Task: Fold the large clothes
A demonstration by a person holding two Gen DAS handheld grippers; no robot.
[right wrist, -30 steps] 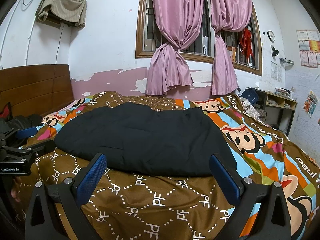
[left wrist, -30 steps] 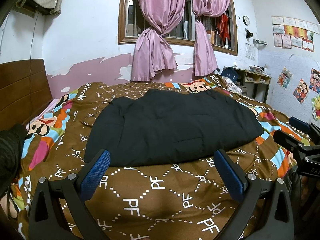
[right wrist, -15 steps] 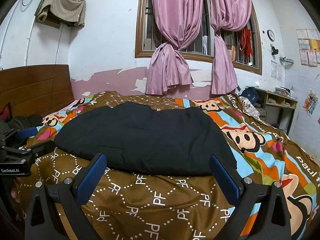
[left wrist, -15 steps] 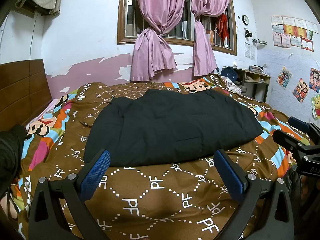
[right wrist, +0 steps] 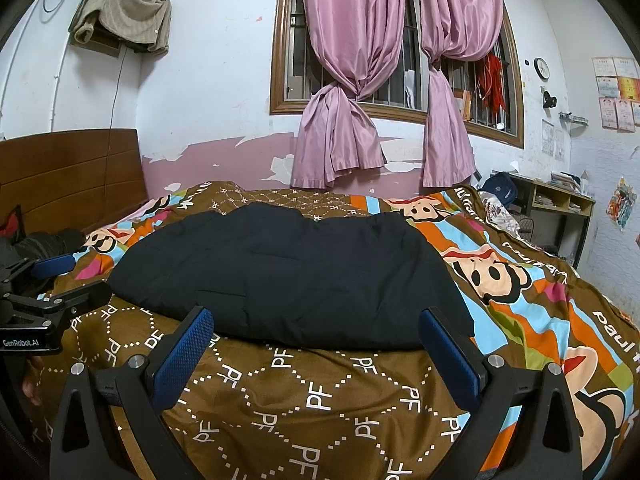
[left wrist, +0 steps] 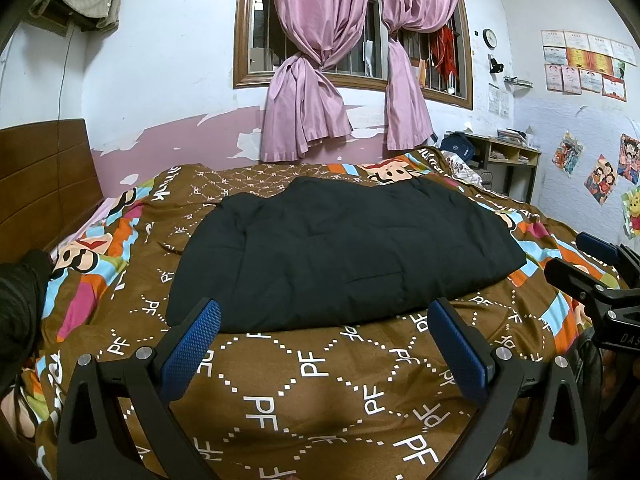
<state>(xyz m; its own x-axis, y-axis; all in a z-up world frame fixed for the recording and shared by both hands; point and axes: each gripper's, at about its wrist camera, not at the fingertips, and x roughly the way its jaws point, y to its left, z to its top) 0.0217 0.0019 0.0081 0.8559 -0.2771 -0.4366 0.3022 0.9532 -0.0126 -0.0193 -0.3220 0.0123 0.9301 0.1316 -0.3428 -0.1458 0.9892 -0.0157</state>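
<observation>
My left tool (left wrist: 324,344) hangs over the near part of the bed, its two blue-padded fingers (left wrist: 191,347) spread wide with nothing between them. My right tool (right wrist: 316,350) is the same: fingers far apart, holding nothing, above the brown bedspread (right wrist: 320,400) printed with "PF" letters and cartoon monkey faces.

The black garment (left wrist: 340,256) lies flat on the bedspread just ahead of both tools, its near edge right beyond the fingertips, clear of them. It looks padded and already doubled into a broad rounded shape; I cannot make out sleeves or a collar. From my left tool it stretches ahead and off to the right; from my right tool (left wrist: 600,280), seen at the right edge of the left view, it stretches ahead and to the left.

Beyond the garment are pink curtains (right wrist: 340,80) knotted at a barred window, with a wooden headboard (right wrist: 68,176) far to the left.
</observation>
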